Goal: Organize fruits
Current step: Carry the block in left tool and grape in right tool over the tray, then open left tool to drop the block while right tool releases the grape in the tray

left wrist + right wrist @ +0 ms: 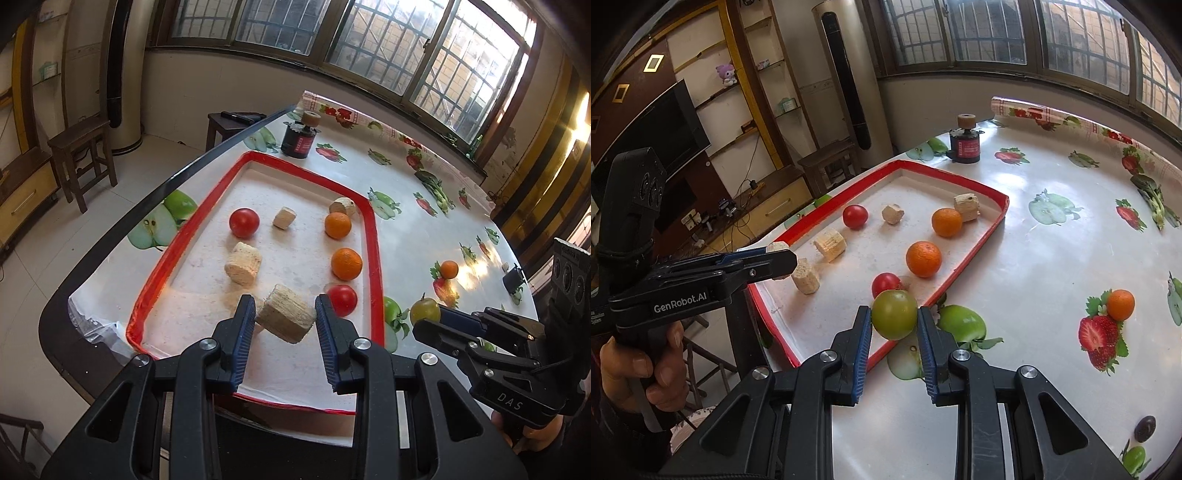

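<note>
I had the right gripper (894,325) clamped on the green fruit (894,314) above the near rim of the red tray (995,218); left gripper (284,314) held a corn chunk (286,318) (lifted). Risk: fruit slipping, rolling off.

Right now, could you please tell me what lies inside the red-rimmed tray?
Inside the red-rimmed tray: two tomatoes, two oranges, and beige blocks. The left tool hides the tray floor beneath it.

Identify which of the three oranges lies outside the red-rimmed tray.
The small orange on the tablecloth, beside a printed strawberry, well right of the tray. The other two oranges lie inside, along its right rim.
</note>
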